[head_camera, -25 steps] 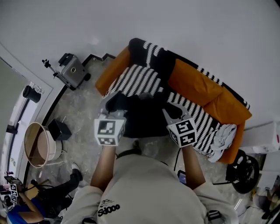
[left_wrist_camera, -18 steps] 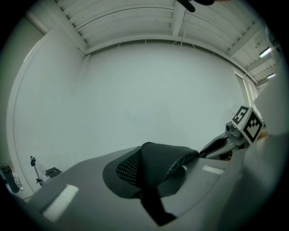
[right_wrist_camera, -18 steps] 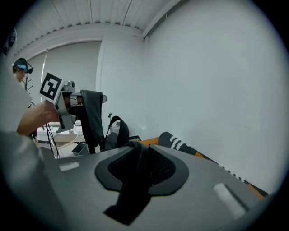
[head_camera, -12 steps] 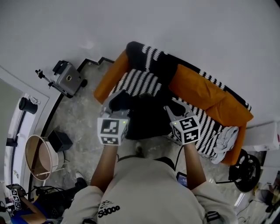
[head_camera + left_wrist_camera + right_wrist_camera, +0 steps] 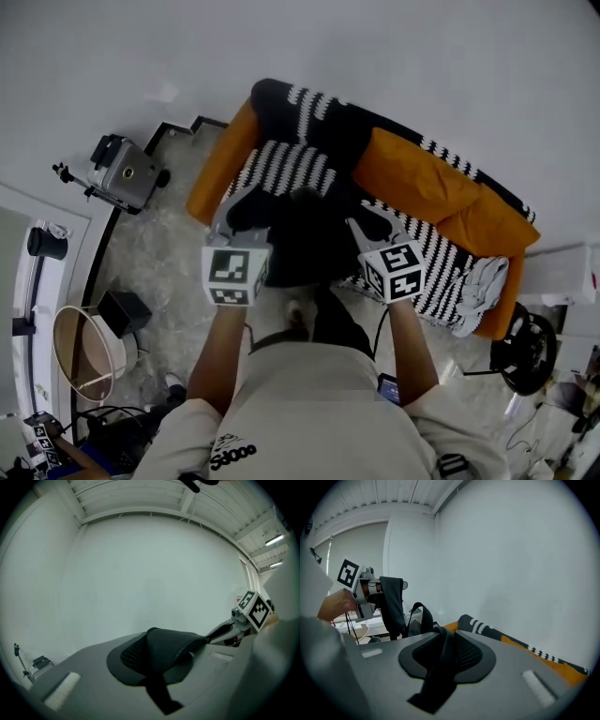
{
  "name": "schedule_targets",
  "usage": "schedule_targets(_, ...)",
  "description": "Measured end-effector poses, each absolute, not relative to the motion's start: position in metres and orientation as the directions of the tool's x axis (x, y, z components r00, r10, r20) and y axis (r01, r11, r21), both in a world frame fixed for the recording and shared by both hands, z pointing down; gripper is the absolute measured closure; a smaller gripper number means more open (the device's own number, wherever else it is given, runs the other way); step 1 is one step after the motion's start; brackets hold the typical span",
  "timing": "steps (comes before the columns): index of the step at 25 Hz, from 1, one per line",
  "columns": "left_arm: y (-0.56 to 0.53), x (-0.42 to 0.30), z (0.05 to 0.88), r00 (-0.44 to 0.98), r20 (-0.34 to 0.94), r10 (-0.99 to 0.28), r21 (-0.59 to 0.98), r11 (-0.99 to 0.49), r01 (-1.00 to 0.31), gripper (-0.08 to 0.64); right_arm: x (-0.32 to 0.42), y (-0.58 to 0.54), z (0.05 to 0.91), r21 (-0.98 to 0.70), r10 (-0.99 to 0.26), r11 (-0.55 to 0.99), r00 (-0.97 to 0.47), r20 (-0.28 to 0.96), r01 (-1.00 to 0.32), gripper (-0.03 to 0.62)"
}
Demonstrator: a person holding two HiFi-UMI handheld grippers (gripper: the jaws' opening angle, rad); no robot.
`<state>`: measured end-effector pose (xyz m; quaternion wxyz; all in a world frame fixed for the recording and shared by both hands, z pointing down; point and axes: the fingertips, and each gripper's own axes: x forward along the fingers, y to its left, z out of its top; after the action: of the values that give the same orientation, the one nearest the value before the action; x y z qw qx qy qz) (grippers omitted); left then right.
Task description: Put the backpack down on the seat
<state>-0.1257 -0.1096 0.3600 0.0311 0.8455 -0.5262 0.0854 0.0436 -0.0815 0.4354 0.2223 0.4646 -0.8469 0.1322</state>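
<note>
Orange sofa seat (image 5: 286, 173) — backpack (image 5: 305, 242) above

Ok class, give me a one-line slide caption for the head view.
Left gripper and right gripper hold a black backpack over the front of the striped sofa seat.

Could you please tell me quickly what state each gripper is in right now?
Left gripper: closed, holding the backpack by a strap.
Right gripper: closed on another strap.

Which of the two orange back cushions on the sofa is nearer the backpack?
The orange cushion beside the striped throw, right behind the backpack; the other sits farther right, above the crumpled pale cloth.
</note>
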Motion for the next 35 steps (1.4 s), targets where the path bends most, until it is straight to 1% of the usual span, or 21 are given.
schedule_targets(19,-0.252,-0.098,0.409,0.406,0.299,-0.864,-0.014,-0.429,-0.903,0.549,0.068,-0.208,0.480,-0.108,-0.662,0.538,-0.498,0.560,-0.836,0.503)
schedule_targets(35,-0.387,-0.077,0.456,0.347,0.380,-0.857,0.006,-0.373,-0.928,0.549,0.087,-0.317,0.529,-0.197,-0.566,0.567,-0.552,0.612,-0.800,0.503)
